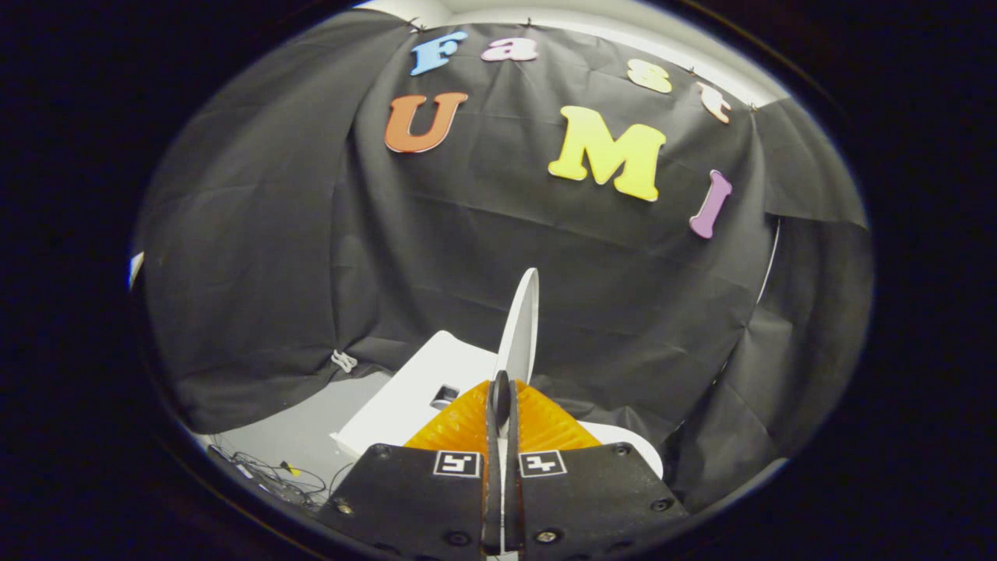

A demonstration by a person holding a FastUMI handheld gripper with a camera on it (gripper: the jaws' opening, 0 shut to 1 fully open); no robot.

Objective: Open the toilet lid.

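The toilet lid stands nearly upright, seen edge-on, its lower edge pinched between the two fingers of the claw, which are closed almost together on it. Beside it sits the white toilet tank, with grey floor and loose cables beyond. The lift looks largely done; what remains is probably leaning the lid back and letting go.

the gripper points forward; its fingers are nearly together, clamped on a thin edge
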